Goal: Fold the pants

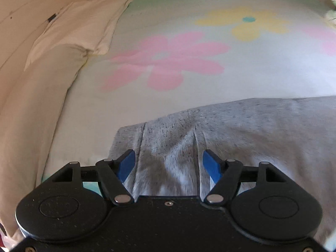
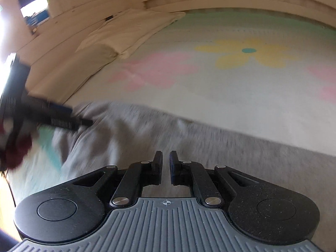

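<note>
Grey heathered pants [image 1: 241, 130] lie flat on the flowered bed sheet [image 1: 189, 88]. In the left wrist view one end of the pants, with seams and creases, sits right under my left gripper [image 1: 169, 161]. Its blue pads [image 1: 126, 164] stand wide apart, open, with cloth below them but nothing pinched. In the right wrist view my right gripper [image 2: 166, 163] hovers over the pants [image 2: 210, 147], fingers drawn together with only a thin slit, and no cloth shows between them. The left gripper [image 2: 61, 115] appears blurred at the left, at the pants' end.
A cream pillow [image 1: 84, 27] and a beige bolster [image 1: 35, 109] lie along the left side by the wall. The sheet shows a pink flower [image 1: 166, 61] and a yellow flower [image 1: 245, 24]. A dark red sleeve [image 2: 16, 151] is at the far left.
</note>
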The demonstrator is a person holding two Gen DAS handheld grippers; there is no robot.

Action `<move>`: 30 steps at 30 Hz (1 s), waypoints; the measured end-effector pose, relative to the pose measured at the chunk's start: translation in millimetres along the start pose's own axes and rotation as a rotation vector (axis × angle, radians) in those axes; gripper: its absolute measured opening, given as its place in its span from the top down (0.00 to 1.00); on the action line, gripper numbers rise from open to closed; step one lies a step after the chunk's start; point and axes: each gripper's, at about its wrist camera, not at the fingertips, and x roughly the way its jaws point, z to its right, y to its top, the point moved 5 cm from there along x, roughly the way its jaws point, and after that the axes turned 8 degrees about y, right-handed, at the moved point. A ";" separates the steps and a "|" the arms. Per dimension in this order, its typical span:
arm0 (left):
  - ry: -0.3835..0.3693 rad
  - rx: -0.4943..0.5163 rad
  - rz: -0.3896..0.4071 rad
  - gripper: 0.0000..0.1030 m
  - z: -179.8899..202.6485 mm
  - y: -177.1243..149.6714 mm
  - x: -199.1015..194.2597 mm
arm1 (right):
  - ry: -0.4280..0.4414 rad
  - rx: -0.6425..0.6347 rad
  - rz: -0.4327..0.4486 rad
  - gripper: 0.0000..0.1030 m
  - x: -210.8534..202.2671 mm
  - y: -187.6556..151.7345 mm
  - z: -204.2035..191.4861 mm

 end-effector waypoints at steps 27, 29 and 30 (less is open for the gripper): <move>0.016 -0.089 -0.108 0.25 -15.3 4.7 47.2 | -0.172 0.073 -0.092 0.93 8.9 -0.1 79.2; 0.016 -0.083 -0.107 0.25 -15.7 4.6 47.1 | -0.219 0.102 -0.113 0.93 -7.5 -11.4 95.5; 0.018 -0.081 -0.107 0.25 -15.3 5.0 46.7 | -0.238 0.136 -0.120 0.92 -16.8 -18.1 107.1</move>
